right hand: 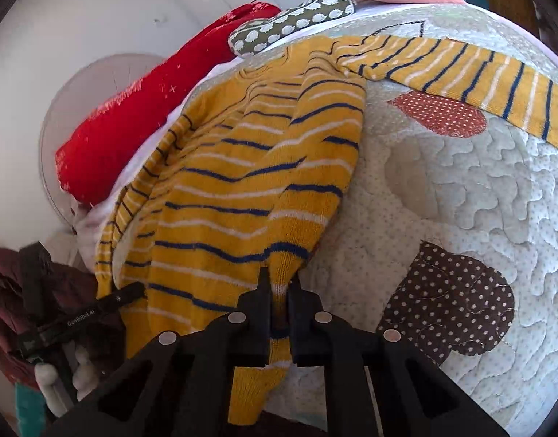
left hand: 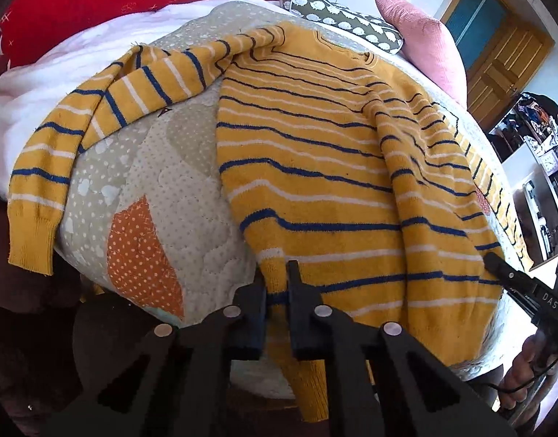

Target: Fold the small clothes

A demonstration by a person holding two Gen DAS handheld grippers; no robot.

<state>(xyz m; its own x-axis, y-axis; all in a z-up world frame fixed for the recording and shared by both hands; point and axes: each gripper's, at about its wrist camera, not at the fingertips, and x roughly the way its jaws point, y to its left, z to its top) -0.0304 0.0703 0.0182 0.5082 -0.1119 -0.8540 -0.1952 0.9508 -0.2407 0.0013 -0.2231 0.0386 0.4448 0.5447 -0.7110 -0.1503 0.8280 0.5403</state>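
Sweater (left hand: pixel 315 153) lies spread on the bed's quilt (left hand: pixel 155 189), and we've got both hem corners pinched: left gripper (left hand: pixel 277 291) and right gripper (right hand: pixel 279 293) clamped on knit. Uneven lifting could skew our fold; sleeves may drag.

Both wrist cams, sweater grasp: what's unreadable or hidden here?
- Sweater hem, left wrist view: the left tongs and their black body cover the pinched edge.
- Hem corner, right wrist view: hidden the same way behind the right tongs.
- One sleeve, right wrist view: cuff cut off by the fisheye edge.
- Shelf clutter, left wrist view: too small and warped to identify.
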